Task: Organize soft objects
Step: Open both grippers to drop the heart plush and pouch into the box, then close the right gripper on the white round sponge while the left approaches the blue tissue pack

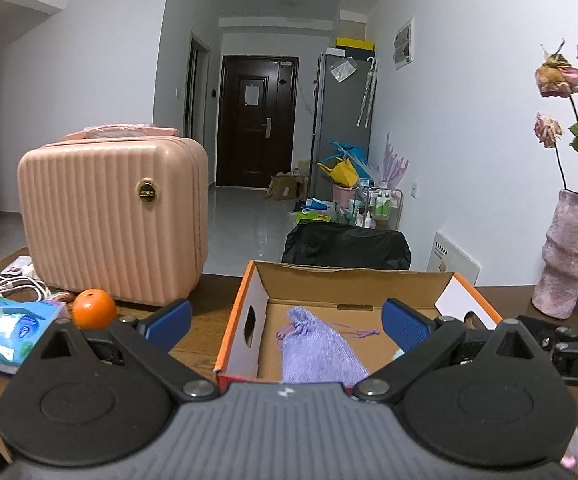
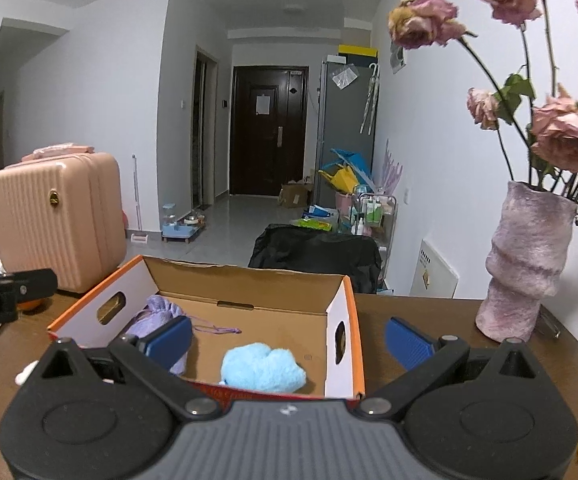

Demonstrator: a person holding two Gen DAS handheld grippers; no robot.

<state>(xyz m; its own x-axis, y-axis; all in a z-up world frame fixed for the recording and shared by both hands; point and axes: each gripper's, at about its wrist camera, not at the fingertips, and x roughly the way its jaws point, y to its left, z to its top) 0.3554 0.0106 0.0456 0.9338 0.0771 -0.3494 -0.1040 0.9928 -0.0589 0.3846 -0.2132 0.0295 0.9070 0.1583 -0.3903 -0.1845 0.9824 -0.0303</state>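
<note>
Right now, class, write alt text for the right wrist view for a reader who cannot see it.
An open right gripper hovers empty before an orange-edged cardboard box holding a fluffy blue plush toy and a lilac knitted drawstring pouch. On the brown wooden table, a pink textured vase of dried roses stands right, a pink ribbed suitcase left.

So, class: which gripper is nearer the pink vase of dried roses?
Right. The right gripper hovers at the box's near right corner, with the vase just off to its right. The left gripper sits farther left, at the box's near left side.
</note>
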